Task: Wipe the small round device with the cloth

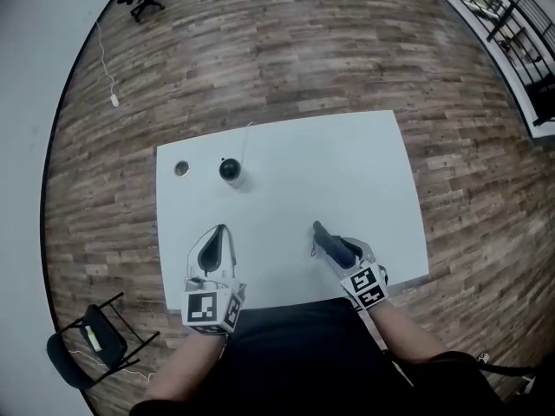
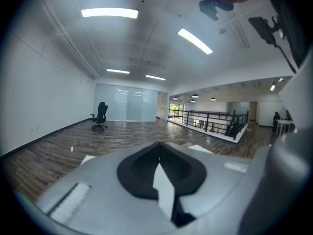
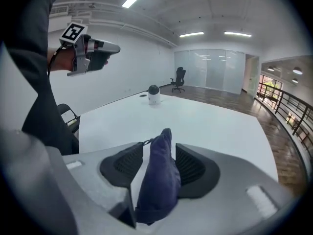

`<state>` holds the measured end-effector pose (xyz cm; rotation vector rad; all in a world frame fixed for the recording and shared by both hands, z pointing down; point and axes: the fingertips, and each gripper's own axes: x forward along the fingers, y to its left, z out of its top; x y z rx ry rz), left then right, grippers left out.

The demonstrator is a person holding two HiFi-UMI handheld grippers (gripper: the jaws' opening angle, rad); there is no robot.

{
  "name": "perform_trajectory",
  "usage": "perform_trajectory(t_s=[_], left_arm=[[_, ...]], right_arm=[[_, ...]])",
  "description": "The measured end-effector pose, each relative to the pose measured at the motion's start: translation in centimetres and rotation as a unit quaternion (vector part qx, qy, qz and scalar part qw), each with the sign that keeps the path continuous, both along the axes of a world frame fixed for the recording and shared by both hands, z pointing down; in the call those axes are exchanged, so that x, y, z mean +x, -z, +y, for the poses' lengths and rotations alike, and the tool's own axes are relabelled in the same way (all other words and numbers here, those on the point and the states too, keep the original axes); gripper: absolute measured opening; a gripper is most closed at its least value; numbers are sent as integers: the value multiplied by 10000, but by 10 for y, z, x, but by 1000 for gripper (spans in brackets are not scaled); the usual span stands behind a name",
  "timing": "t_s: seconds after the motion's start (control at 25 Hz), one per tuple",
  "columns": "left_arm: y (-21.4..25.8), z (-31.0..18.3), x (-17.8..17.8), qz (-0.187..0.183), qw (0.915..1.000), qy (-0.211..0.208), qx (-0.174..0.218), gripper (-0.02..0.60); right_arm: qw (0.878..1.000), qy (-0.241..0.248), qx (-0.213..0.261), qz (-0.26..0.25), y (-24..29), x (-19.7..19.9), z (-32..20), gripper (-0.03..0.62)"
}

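Right claw (image 3: 159, 150) jaws wide, dark blue cloth (image 3: 157, 185) between them, by table's (image 1: 347, 172) near edge; left claw (image 2: 159, 151) closed, empty; small round device (image 1: 230, 171) near far-left corner

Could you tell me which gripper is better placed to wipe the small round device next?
Probably the right. The cloth stands between the parted jaws of the right gripper, so it need only close. The left gripper, though nearer the small round device, is shut and empty.

No text, label or number can be read on anything in these views
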<state>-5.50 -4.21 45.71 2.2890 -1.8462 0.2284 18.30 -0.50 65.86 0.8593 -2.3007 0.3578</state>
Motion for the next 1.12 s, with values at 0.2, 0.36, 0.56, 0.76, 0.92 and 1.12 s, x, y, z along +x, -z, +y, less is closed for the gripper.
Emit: perform_trajectory(t_s=[0.2,0.36,0.56,0.76,0.92,1.12], left_arm=[[3,3,-17,-58,10000,36,53,6],[-1,9,-31,-73,9999,136,-36,7],[0,12,-45,-90,9995,259,-123,6],[2,17,-58,-68,9991,410,-95,6],[-1,21,-66,-42,9987,488,-156,8],[-3,21,-73,7,9984,539,-165,7]], right_arm=[[9985,120,-22,534,-26,2,7,222],[9964,119,-98,834,-39,4,5,222],[9951,14,-229,962,-51,4,-4,222],[9942,-215,-410,966,-59,6,-12,222],[9923,-350,-421,1115,-62,9,-15,188],[9915,-441,-428,1144,-62,8,-18,136]])
